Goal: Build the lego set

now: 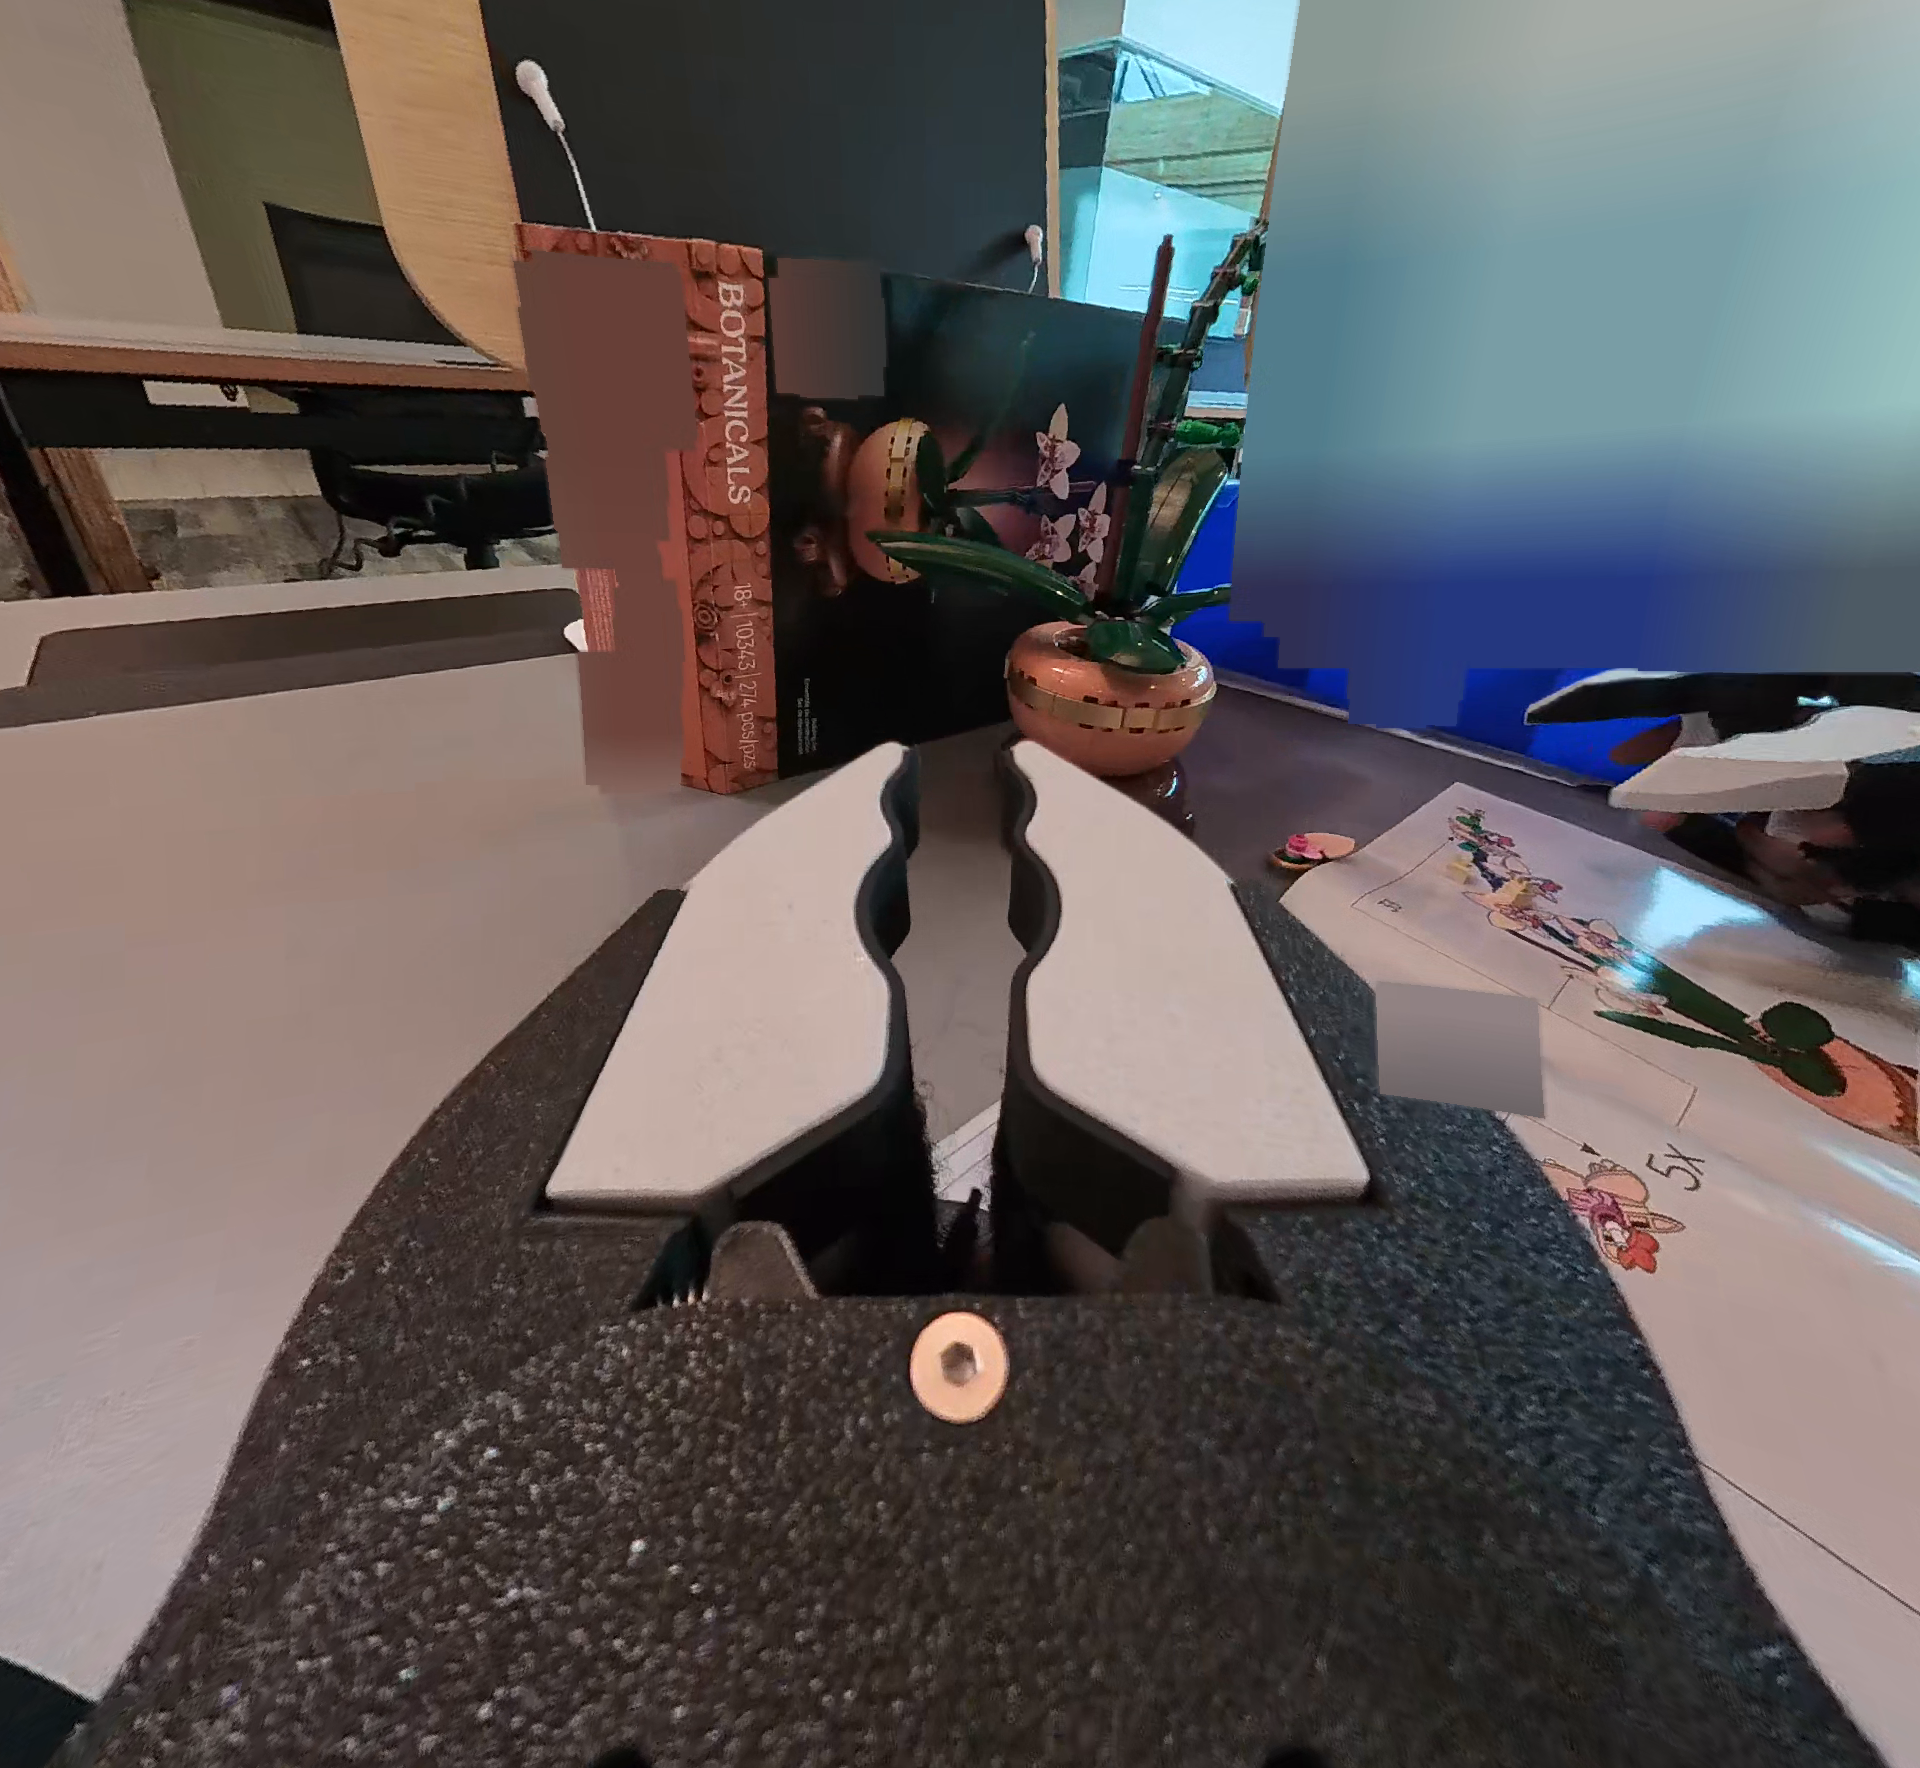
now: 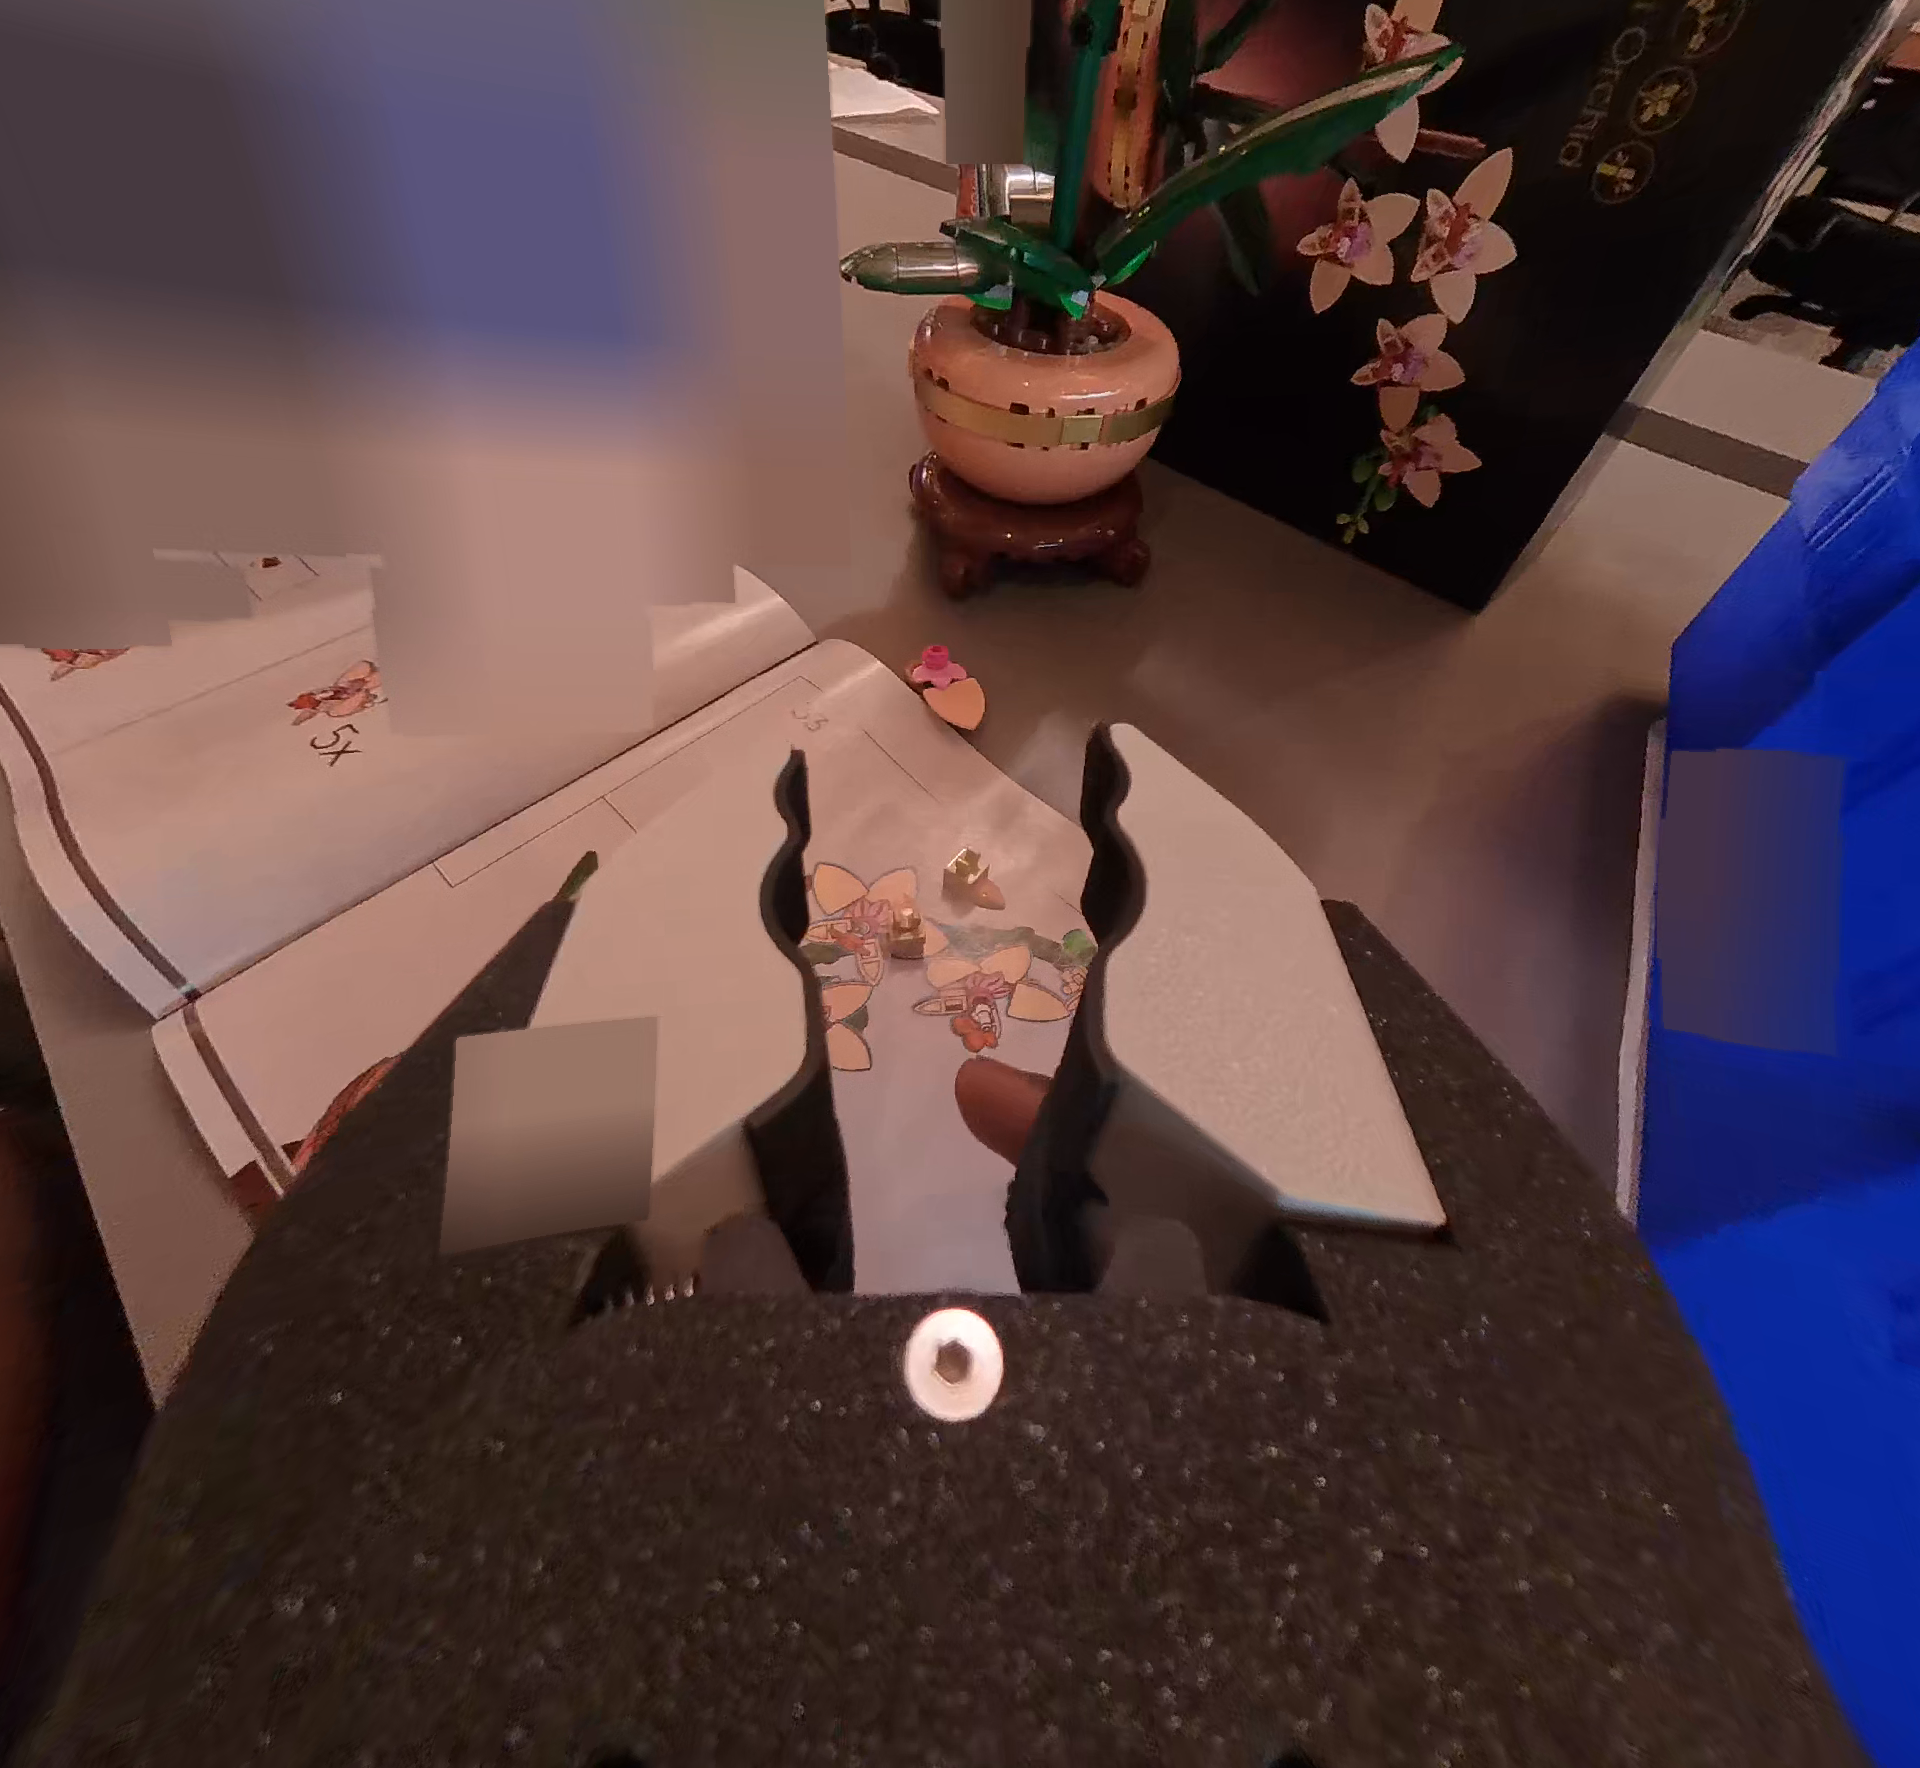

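Here both tongs parted, empty: left tongs (image 1: 958,768) facing potted plant model (image 1: 1110,700); right tongs (image 2: 948,762) over booklet (image 2: 665,845).

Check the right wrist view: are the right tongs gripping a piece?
No; the right tongs stand open and empty above the booklet, where two small tan pieces lie loose.

Print on box (image 1: 748,513), booklet (image 2: 540,814): withheld.

From my tongs, both views bend at the edges; the instruction booklet (image 1: 1621,949) glares, and my right view is dimmer, warmer.
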